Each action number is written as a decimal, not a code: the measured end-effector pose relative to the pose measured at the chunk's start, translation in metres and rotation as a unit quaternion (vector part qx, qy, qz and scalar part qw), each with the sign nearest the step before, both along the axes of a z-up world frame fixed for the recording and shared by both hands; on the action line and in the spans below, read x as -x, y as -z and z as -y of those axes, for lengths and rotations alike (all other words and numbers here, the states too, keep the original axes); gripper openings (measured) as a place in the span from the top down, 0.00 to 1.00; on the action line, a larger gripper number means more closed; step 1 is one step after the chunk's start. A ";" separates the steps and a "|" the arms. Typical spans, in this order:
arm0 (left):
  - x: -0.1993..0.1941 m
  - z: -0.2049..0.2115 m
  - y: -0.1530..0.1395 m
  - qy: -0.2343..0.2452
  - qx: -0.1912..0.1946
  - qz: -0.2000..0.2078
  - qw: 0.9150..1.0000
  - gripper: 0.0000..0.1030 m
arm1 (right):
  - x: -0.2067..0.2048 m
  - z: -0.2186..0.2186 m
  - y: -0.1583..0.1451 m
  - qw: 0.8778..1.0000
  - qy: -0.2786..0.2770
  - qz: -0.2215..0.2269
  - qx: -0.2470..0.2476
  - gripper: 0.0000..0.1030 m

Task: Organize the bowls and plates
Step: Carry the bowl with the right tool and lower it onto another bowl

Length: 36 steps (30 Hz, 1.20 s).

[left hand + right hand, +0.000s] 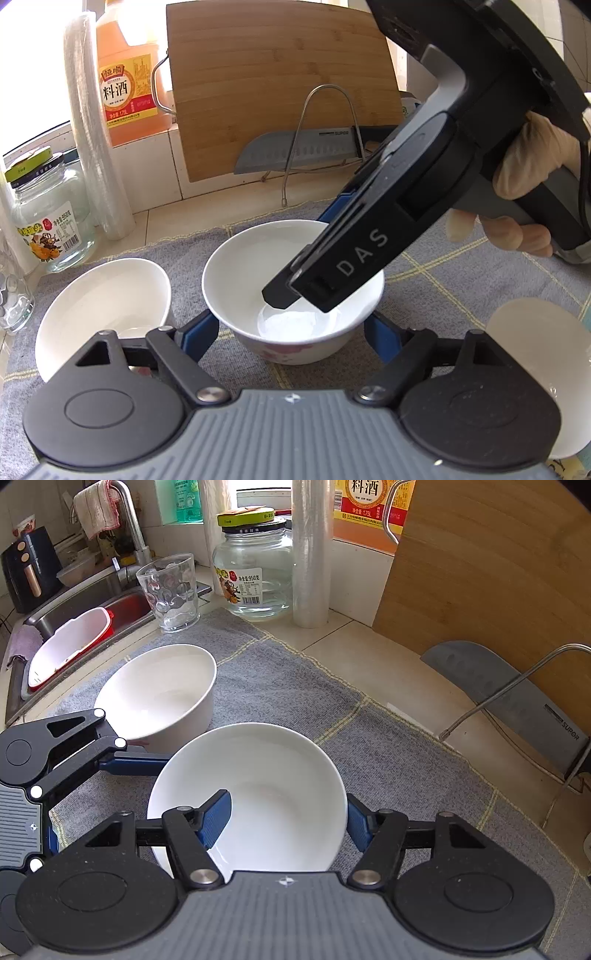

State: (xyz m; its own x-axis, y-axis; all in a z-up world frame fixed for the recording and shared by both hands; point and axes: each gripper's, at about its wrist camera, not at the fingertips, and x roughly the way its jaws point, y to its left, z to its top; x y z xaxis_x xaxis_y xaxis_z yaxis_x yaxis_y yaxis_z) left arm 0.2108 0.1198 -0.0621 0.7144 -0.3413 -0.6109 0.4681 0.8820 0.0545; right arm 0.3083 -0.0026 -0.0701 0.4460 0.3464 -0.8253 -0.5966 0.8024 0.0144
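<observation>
My right gripper (pixel 288 819) has its fingers wide across the flowered bowl's (pixel 295 295) rim. My left gripper (pixel 291 332) sits open around it. It's smooth, breakable; pinch the rim.

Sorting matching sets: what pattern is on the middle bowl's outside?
Pink floral print on the white middle bowl, best in the left wrist view.

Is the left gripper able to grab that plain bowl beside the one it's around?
Probably, but not straight away: the left gripper straddles the flowered bowl, open. The plain bowl sits close, uncovered, so backing off first should free the way.
</observation>
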 end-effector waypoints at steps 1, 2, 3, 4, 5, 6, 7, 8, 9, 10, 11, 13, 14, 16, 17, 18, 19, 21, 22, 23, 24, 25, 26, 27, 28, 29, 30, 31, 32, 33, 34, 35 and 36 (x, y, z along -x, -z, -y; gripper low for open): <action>0.000 0.000 0.000 0.001 0.000 0.000 1.000 0.17 | 0.000 0.000 0.000 1.000 0.000 -0.001 0.000 0.32; 0.000 0.000 0.000 0.003 -0.001 0.000 1.000 0.17 | 0.000 0.000 0.000 1.000 0.000 -0.001 -0.001 0.32; 0.000 0.000 0.000 0.004 -0.002 0.001 1.000 0.17 | 0.000 0.000 0.000 1.000 0.001 -0.003 -0.004 0.32; 0.000 0.000 -0.001 0.005 -0.003 0.001 1.000 0.17 | 0.000 0.001 0.000 1.000 0.003 -0.005 -0.007 0.32; 0.000 0.000 -0.001 0.006 -0.005 0.001 1.000 0.17 | 0.000 0.001 0.000 1.000 0.004 -0.008 -0.011 0.32; 0.000 0.001 -0.001 0.008 -0.006 0.001 1.000 0.17 | -0.001 0.003 -0.001 1.000 0.007 -0.013 -0.016 0.32; 0.000 0.001 -0.002 0.010 -0.008 0.000 1.000 0.17 | -0.002 0.004 -0.001 1.000 0.008 -0.015 -0.019 0.32; 0.000 0.001 -0.002 0.012 -0.009 0.000 1.000 0.17 | -0.002 0.005 -0.002 1.000 0.009 -0.019 -0.023 0.32; 0.000 0.001 -0.002 0.015 -0.010 -0.001 1.000 0.17 | -0.001 0.006 -0.002 0.999 0.009 -0.022 -0.026 0.32; 0.000 0.001 -0.003 0.018 -0.011 -0.001 1.000 0.17 | -0.001 0.007 -0.003 0.999 0.010 -0.025 -0.027 0.32; 0.000 0.001 -0.003 0.021 -0.012 -0.002 1.000 0.17 | 0.000 0.008 -0.004 0.999 0.010 -0.028 -0.029 0.32; 0.001 0.000 -0.005 0.027 -0.013 -0.003 1.000 0.17 | 0.002 0.009 -0.005 0.999 0.012 -0.032 -0.032 0.32; 0.002 0.000 -0.006 0.028 -0.014 -0.004 0.999 0.17 | 0.003 0.010 -0.007 0.999 0.013 -0.034 -0.034 0.32; 0.003 -0.001 -0.009 0.032 -0.017 -0.005 0.999 0.17 | 0.004 0.011 -0.010 0.998 0.015 -0.038 -0.040 0.31; 0.003 -0.001 -0.010 0.034 -0.018 -0.005 0.999 0.17 | 0.005 0.012 -0.012 0.998 0.018 -0.041 -0.043 0.31; 0.005 -0.002 -0.012 0.035 -0.019 -0.004 0.999 0.17 | 0.006 0.012 -0.014 0.998 0.021 -0.043 -0.046 0.31; 0.006 -0.002 -0.014 0.037 -0.019 -0.003 0.999 0.17 | 0.007 0.012 -0.016 0.998 0.023 -0.044 -0.047 0.31; 0.009 -0.002 -0.018 0.040 -0.021 -0.003 0.999 0.17 | 0.011 0.012 -0.020 0.998 0.024 -0.043 -0.048 0.31; 0.009 -0.003 -0.020 0.041 -0.021 -0.003 0.999 0.17 | 0.012 0.012 -0.021 0.998 0.024 -0.043 -0.048 0.31; 0.010 -0.003 -0.022 0.042 -0.020 -0.003 0.999 0.17 | 0.014 0.011 -0.024 0.998 0.025 -0.042 -0.049 0.31; 0.012 -0.004 -0.025 0.044 -0.019 -0.003 0.999 0.17 | 0.016 0.011 -0.025 0.998 0.026 -0.042 -0.049 0.31; 0.013 -0.004 -0.026 0.046 -0.018 -0.003 0.999 0.17 | 0.017 0.012 -0.027 0.997 0.027 -0.042 -0.051 0.31; 0.016 -0.004 -0.029 0.048 -0.018 -0.002 0.999 0.17 | 0.020 0.013 -0.029 0.997 0.029 -0.043 -0.053 0.31; 0.017 -0.004 -0.030 0.049 -0.018 -0.001 0.999 0.17 | 0.022 0.013 -0.031 0.997 0.031 -0.043 -0.055 0.31; 0.020 -0.004 -0.032 0.051 -0.018 -0.001 0.999 0.17 | 0.024 0.014 -0.033 0.997 0.033 -0.044 -0.057 0.31; 0.022 -0.004 -0.034 0.054 -0.017 0.000 0.998 0.17 | 0.026 0.014 -0.035 0.997 0.035 -0.044 -0.057 0.31; 0.024 -0.003 -0.036 0.056 -0.016 0.001 0.998 0.17 | 0.029 0.014 -0.036 0.997 0.037 -0.043 -0.056 0.31; 0.026 -0.003 -0.037 0.059 -0.015 0.002 0.998 0.17 | 0.032 0.014 -0.038 0.997 0.039 -0.042 -0.053 0.31; 0.029 -0.002 -0.038 0.061 -0.015 0.002 0.998 0.17 | 0.035 0.014 -0.039 0.997 0.041 -0.040 -0.050 0.31; 0.031 -0.001 -0.038 0.063 -0.016 0.003 0.998 0.17 | 0.039 0.015 -0.041 0.997 0.042 -0.039 -0.050 0.31; 0.034 0.000 -0.040 0.066 -0.015 0.004 0.998 0.17 | 0.041 0.016 -0.042 0.997 0.044 -0.038 -0.050 0.31; 0.037 0.001 -0.041 0.068 -0.015 0.005 0.998 0.17 | 0.044 0.017 -0.044 0.997 0.047 -0.037 -0.052 0.31; 0.039 0.001 -0.041 0.070 -0.014 0.006 0.997 0.17 | 0.048 0.019 -0.046 0.997 0.050 -0.037 -0.055 0.31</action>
State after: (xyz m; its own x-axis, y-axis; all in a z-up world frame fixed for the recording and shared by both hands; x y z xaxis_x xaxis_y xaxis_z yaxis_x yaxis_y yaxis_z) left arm 0.1719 0.1187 -0.0208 0.6680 -0.4205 -0.6140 0.5857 0.8061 0.0851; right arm 0.2605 -0.0217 -0.0237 0.4221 0.3940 -0.8164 -0.5076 0.8489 0.1473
